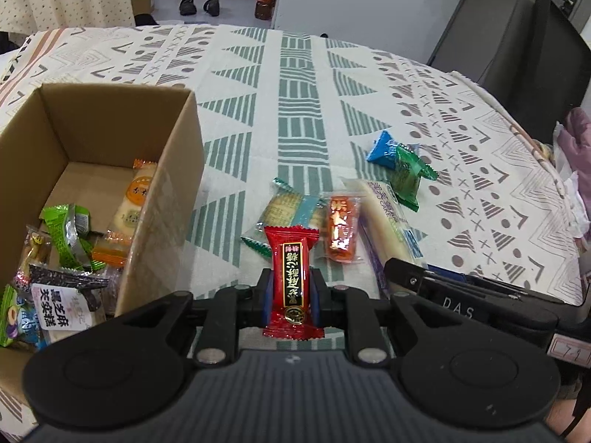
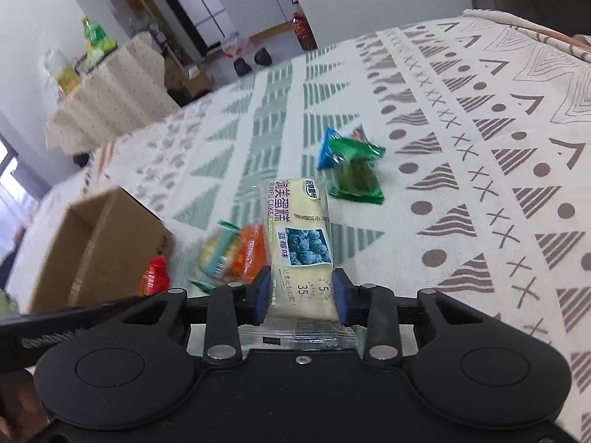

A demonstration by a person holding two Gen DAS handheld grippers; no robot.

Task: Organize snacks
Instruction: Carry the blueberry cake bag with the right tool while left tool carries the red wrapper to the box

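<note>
The left tongs (image 1: pixel 289 291) pinched a glossy red candy (image 1: pixel 291 280) right of the cardboard box (image 1: pixel 159 192); the right tongs (image 2: pixel 302 295) gripped a soft, oblong blueberry cake (image 2: pixel 299 236).

Glossy plastic red wrapper (image 1: pixel 291 277), matt cardboard box (image 1: pixel 162 199)

Home, lived-in room: patterned cloth on table (image 1: pixel 295 74), slippers (image 1: pixel 199 5) on floor, drink bottle (image 1: pixel 265 2) by white cabinets (image 2: pixel 207 0), second cloth-covered side table (image 2: pixel 110 99) with bottles, cardboard boxes (image 2: pixel 192 77) on floor.
</note>
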